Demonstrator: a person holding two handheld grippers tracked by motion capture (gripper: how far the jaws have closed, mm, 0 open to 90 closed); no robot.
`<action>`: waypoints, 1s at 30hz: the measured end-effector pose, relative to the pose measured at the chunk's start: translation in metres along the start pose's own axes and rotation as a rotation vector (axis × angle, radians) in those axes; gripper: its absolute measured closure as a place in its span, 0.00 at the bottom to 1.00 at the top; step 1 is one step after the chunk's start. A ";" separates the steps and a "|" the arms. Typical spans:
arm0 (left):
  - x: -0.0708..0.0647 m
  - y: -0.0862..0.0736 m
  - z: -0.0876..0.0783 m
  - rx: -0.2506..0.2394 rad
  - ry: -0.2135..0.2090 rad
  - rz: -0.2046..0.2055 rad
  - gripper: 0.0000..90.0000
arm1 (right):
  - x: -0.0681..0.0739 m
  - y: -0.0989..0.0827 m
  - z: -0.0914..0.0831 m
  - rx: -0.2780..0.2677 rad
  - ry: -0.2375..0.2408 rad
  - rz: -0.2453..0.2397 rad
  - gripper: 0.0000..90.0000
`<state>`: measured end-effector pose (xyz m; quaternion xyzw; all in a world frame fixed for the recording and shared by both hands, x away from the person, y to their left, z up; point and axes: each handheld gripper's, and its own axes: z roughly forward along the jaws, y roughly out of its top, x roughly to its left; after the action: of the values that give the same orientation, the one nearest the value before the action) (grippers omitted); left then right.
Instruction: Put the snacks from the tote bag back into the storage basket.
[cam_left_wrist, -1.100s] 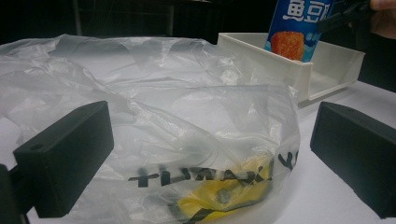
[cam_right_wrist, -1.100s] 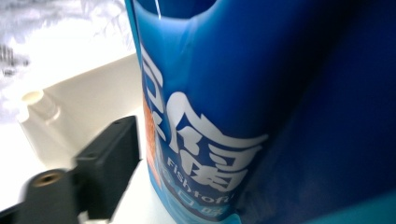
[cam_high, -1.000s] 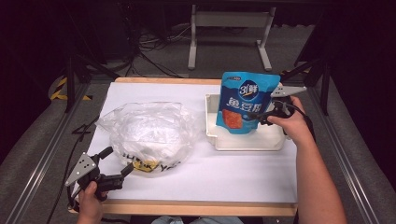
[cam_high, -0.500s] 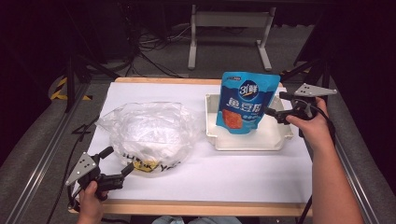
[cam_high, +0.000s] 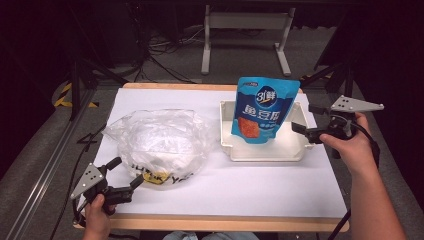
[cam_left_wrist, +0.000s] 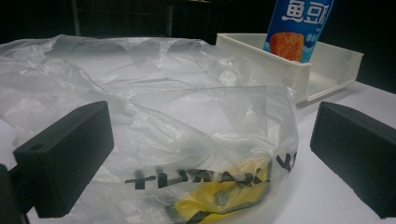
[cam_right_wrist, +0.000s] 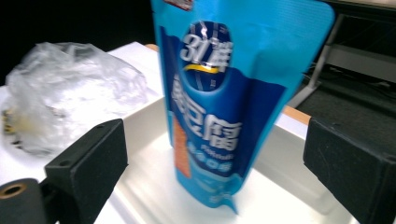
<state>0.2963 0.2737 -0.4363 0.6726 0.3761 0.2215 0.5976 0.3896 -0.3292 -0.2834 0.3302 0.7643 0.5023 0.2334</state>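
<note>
while the blue snack pouch stands upright in the white tray, both hands sit apart from it – places below are told from that tray.

pouch: blue snack pouch (cam_high: 266, 109) – upright inside the white tray (cam_high: 265, 152), leaning toward the tray's far wall; an orange food picture shows low on its front; it also shows in the left gripper view (cam_left_wrist: 299, 28) and the right gripper view (cam_right_wrist: 224, 107).

tray: white, shallow, rectangular, resting on the white sheet (cam_high: 250, 185) that covers the bench (cam_high: 210, 222).

right tongs: right tongs (cam_high: 306, 120) just off the tray's right end, pointing toward the pouch; the jaws stand wide and have just been opening; in the right gripper view the pouch sits in the gap between them, and neither pad touches it.

left tongs: left tongs (cam_high: 125, 172) well to the left of the tray and nearer the person, at the near edge of the plastic bag; jaws wide, one on each side of the bag's rim, not pressing on it.

bag: clear plastic bag (cam_high: 160, 142) lying crumpled just left of the tray, apart from it; black lettering and a yellow patch show on its near edge (cam_left_wrist: 219, 186).

hands: right hand (cam_high: 350, 150) off the tray's right end; left hand (cam_high: 97, 217) at the bench's near left edge.
</note>
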 end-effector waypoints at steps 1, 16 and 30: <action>0.000 0.000 0.000 0.011 -0.003 0.005 0.00 | 0.004 0.001 -0.002 -0.004 0.009 0.008 0.07; -0.001 0.001 0.001 0.012 -0.009 0.011 0.00 | 0.064 0.000 -0.006 -0.005 0.134 -0.028 0.06; -0.001 0.001 0.000 0.010 -0.008 0.013 0.00 | 0.103 -0.024 0.021 0.009 0.201 -0.043 0.07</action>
<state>0.2960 0.2726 -0.4351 0.6790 0.3705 0.2208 0.5941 0.3283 -0.2467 -0.3162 0.2626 0.7930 0.5244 0.1648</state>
